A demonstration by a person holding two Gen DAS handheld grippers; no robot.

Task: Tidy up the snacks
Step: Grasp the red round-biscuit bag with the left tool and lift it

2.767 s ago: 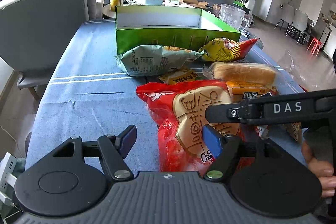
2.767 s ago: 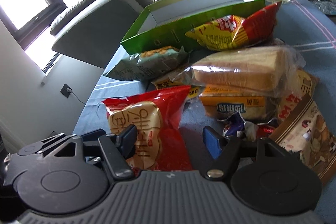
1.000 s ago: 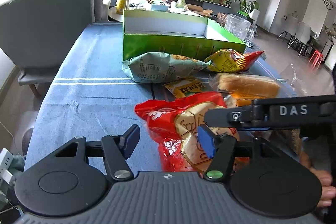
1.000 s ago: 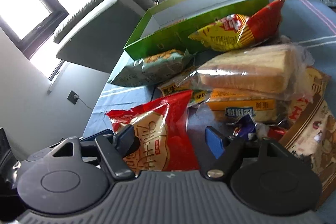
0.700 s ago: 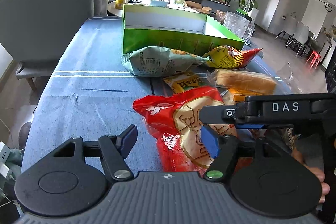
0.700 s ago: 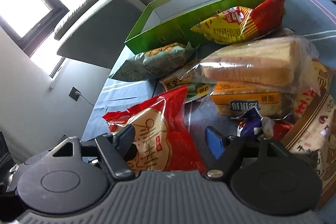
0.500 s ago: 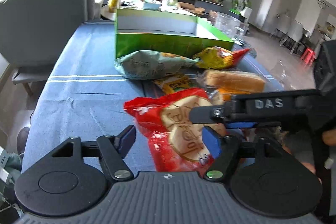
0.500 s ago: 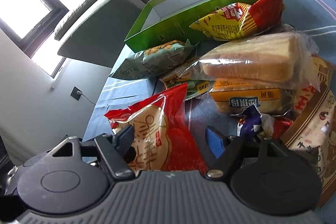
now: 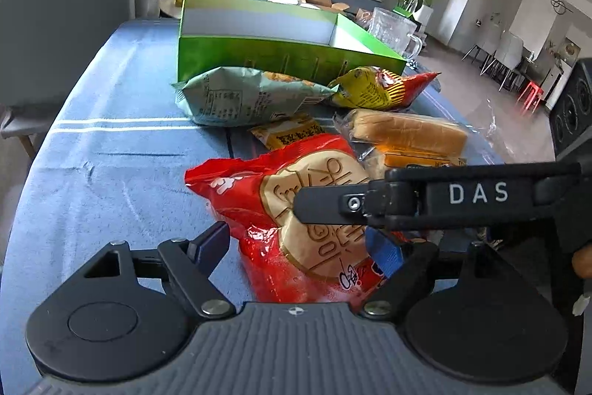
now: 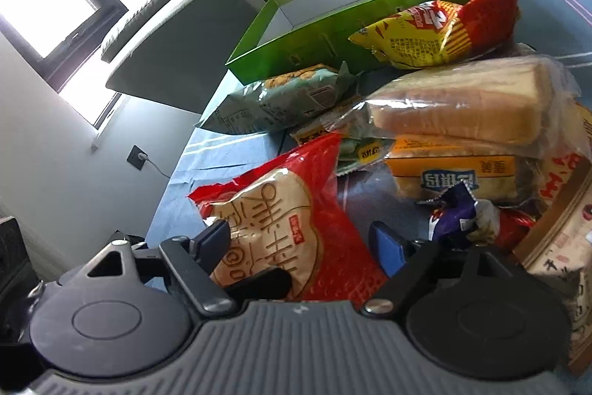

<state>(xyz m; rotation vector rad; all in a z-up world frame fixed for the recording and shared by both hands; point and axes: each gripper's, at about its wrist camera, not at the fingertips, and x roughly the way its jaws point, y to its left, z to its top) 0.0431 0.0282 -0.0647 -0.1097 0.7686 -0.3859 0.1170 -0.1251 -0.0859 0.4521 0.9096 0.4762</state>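
A red snack bag with a round cracker picture lies on the blue tablecloth between the open jaws of both grippers; it also shows in the right wrist view. My left gripper is open around its near end. My right gripper is open around the same bag from the right; its finger crosses over the bag. An open green box stands at the far end. A pale green bag, a yellow-red bag and wrapped bread lie before it.
A glass mug stands right of the box. Orange packets, a purple wrapper and a brown-white packet lie at the right. A grey chair stands left of the table.
Both grippers have shifted slightly around the red bag, which has tilted and slid a little. The jaws stay open.
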